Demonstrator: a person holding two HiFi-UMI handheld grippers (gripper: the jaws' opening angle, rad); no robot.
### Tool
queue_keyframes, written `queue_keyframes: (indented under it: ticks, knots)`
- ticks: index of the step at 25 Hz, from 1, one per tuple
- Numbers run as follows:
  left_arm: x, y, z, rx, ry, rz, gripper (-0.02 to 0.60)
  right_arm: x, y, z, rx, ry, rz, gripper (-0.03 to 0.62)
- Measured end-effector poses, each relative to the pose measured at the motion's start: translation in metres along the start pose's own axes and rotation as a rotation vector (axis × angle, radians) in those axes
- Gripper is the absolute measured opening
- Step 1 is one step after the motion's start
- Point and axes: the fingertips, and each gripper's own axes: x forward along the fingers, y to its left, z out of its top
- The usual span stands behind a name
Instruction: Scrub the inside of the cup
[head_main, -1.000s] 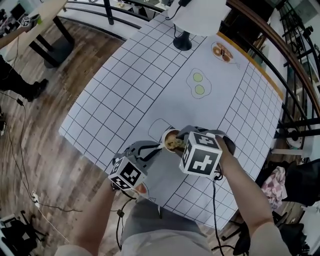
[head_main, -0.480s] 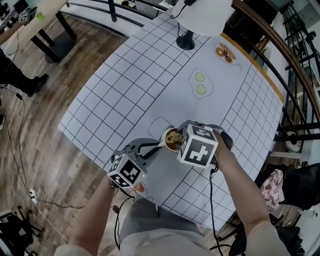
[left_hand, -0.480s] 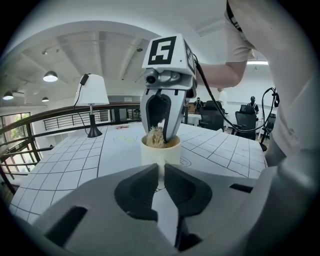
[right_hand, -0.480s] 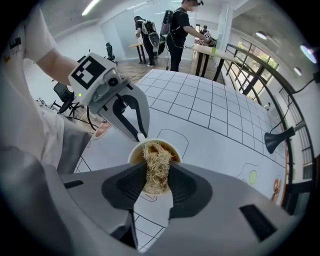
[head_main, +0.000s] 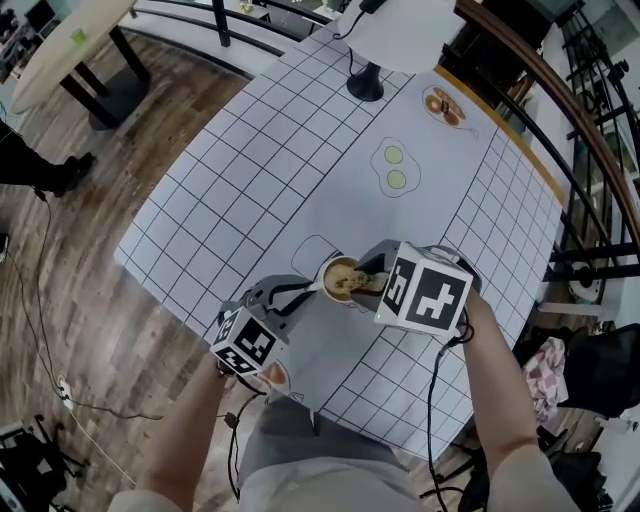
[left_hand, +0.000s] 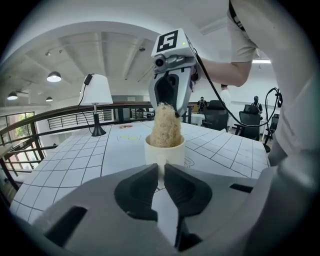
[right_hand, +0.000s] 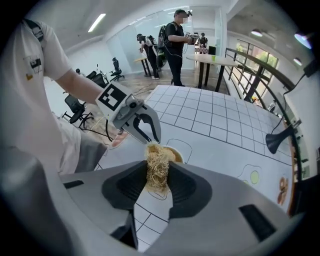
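Both grippers loaded, tips converging just in front of the torso.

Left gripper (head_main: 300, 293): held low at the person's left, roughly level, jaws pinched nearly together on the cup handle (left_hand: 160, 174); its marker cube (head_main: 245, 342) faces up, left hand (head_main: 272, 377) beneath it, left forearm (head_main: 185, 440) bare and running back to the body. Right gripper (head_main: 368, 284): held higher, nose tilted down toward the left gripper's tip, jaws clamped on a tan fibre scrubber (right_hand: 157, 170) that stands out beyond the fingertips. Right forearm (head_main: 500, 390) bare, angled in from the person's right, wrist tucked behind the right marker cube (head_main: 430, 296). Short white sleeve (left_hand: 240, 45) at the right upper arm.
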Motion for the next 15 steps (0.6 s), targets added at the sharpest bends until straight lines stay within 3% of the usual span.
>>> queue_keyframes:
  ticks: [4,9,12,15]
  knots:
    - [0.001,-0.003,0.002,0.000,-0.011,0.003,0.048,0.018,-0.016,-0.006,0.035,0.069,-0.064,0.127]
    - [0.003,-0.005,0.002,0.014,-0.005,0.007,0.048,0.055,-0.012,-0.015,-0.029,0.161,-0.083,0.127]
    - [0.000,-0.002,-0.001,-0.003,0.002,0.015,0.048,0.046,-0.005,-0.013,0.027,0.098,-0.015,0.126]
    - [-0.002,-0.004,-0.003,-0.022,0.009,0.015,0.048,0.024,-0.005,-0.007,0.179,-0.046,0.013,0.126]
